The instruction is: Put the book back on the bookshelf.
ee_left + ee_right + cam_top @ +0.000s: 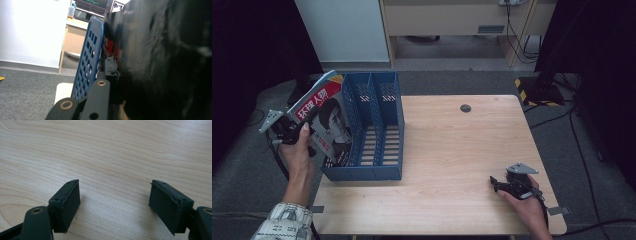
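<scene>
Magazine: glossy magazine with red-and-blue cover and a portrait [328,117], left of frame in high view, held tilted over the leftmost slot of blue plastic slotted file rack [382,131].
L gripper [296,131]: clamped tight on magazine's outer edge; dark cover seen pressed beside jaw in left gripper view.
R gripper [501,186]: jaws wide apart, nothing held, resting on light wooden table [452,150], lower right.
Key relation: long axis leans up-left; slot lies just right of and below magazine's lower edge. L hand nearer by far.
Next (est.): magazine to be uprighted, lowered into slot.
</scene>
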`<state>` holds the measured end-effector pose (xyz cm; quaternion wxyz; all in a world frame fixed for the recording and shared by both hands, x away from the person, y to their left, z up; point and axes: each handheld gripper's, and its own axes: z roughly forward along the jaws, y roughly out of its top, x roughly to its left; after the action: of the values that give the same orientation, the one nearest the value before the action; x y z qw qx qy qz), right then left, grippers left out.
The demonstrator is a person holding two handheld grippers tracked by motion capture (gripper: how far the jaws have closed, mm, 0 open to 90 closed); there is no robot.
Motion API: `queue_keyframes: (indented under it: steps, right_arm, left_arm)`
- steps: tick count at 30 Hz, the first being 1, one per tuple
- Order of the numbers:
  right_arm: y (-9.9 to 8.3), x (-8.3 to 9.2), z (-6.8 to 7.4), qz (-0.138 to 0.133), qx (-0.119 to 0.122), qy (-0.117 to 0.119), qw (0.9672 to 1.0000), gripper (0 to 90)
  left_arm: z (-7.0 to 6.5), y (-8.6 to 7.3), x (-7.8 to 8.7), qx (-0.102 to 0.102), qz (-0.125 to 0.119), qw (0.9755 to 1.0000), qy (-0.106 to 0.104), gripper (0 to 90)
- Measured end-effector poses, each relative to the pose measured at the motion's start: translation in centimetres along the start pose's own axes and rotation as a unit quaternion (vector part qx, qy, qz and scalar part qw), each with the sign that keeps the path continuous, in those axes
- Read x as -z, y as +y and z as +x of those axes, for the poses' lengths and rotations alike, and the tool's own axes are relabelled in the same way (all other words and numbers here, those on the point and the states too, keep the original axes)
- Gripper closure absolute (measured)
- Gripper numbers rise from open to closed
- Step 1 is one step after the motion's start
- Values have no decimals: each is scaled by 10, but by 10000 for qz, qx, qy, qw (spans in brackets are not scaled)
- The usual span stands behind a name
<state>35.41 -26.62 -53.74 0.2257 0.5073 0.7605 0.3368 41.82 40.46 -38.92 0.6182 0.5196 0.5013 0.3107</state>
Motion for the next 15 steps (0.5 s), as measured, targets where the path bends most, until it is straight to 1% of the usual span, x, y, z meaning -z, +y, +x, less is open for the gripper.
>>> queue_keyframes:
  steps: [2, 6, 15]
  right_arm:
    - [0, 0, 0, -4, -15, -1, 10000, 250]
    - [0, 0, 0, -6, -9, 11, 10000, 251]
    - [0, 0, 0, -10, 7, 17, 10000, 252]
  left_arm:
    - [2, -2, 0, 40, 4, 10000, -3, 858]
    - [2, -4, -1, 17, 17, 10000, 34, 859]
    - [0, -7, -2, -5, -13, 10000, 27, 857]
